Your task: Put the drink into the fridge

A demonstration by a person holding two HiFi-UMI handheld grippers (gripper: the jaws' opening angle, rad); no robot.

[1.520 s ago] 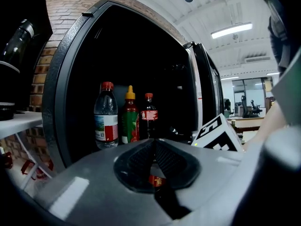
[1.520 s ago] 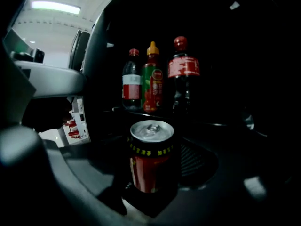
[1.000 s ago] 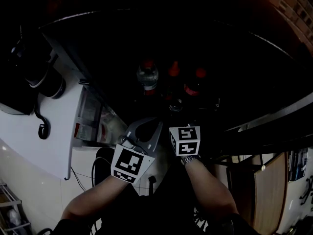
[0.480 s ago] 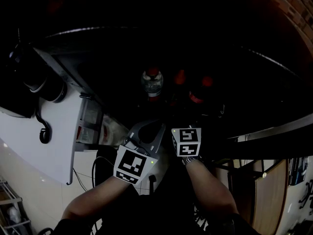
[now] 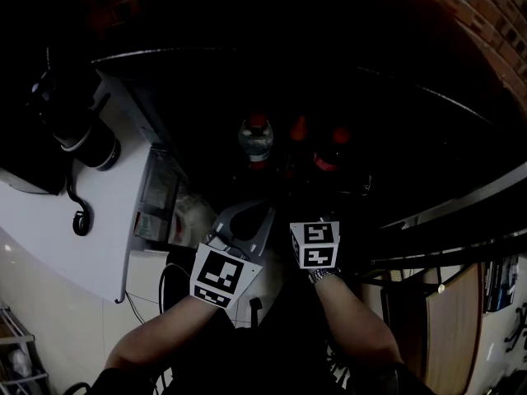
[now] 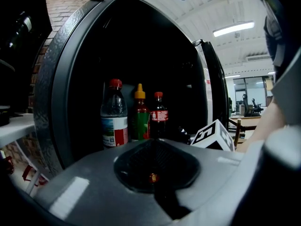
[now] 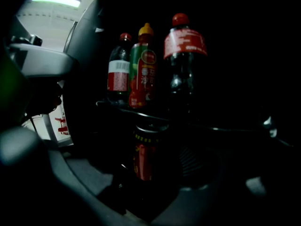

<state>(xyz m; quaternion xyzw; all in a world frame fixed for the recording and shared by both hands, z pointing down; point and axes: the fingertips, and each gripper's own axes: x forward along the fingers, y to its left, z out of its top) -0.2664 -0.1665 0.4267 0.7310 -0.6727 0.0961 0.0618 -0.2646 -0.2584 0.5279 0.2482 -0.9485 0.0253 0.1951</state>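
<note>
**Head view.** Open fridge, interior dark, three bottles in a row on a shelf deep inside. Both arms stretched toward the opening. Right gripper out in front, reaching into the dark below the bottles. Left gripper just beside it and a little back, probably parked there to leave the reaching arm free. Load of the right gripper too dark to make out here.

**Left gripper view.** Fingers brought together, grey faces meeting round the black pad, nothing between them. Idle, by the look of it. Beyond them, from left to right, a clear bottle with red cap, a green bottle with yellow cap and a dark cola bottle, all upright and close together. Marker cube of the other gripper at lower right, near the fridge mouth.

**Right gripper view.** Right gripper clamped on the drink: a red can, upright, gripped round its sides, top rim level. Upright hold likely chosen so that the base can meet a flat surface first. Can just in front of and below the shelf edge that carries the three bottles. Not possible to tell whether anything supports it from below. Placement judged not yet finished, grip not released.
</note>
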